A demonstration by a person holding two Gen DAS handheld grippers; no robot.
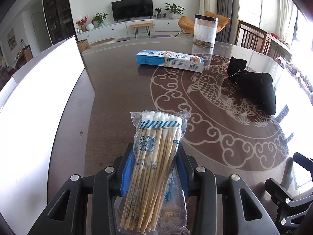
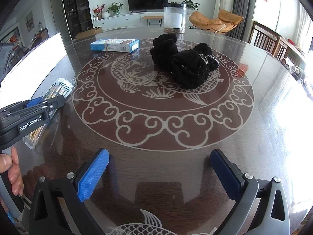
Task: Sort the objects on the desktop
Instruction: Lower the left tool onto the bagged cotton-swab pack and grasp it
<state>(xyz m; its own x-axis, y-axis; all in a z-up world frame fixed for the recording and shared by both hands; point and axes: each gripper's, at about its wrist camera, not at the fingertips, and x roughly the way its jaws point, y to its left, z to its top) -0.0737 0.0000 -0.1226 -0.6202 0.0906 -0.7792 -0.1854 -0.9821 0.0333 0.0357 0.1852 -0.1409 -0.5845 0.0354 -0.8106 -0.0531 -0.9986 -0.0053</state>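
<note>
The left gripper is clamped on a clear packet of cotton swabs, its blue pads pressing the bundle of wooden sticks from both sides, the white cotton tips pointing away over the table. From the right wrist view the same packet shows at the far left edge, pinched in the black jaws of that left gripper, with the plastic tail hanging below it and a person's hand wrapped around the handle.

The right gripper hangs over the near edge of the table, pads well apart, nothing between them, only the glossy brown top and its pale fish-and-cloud pattern showing through the gap.

Further out on the table, a blue and white box bound with a rubber band lies flat near the far side; in the right wrist view that box sits left of centre. A heap of black fabric rests on the patterned circle to the right of the box, apart from it; the right wrist view shows the black fabric as several rolled lumps with a sparkly trim. Behind them stands a clear jar with a black lid and a paper label, upright at the far edge, and the same jar appears behind the fabric. A bright white panel fills the left side beside the table.
</note>
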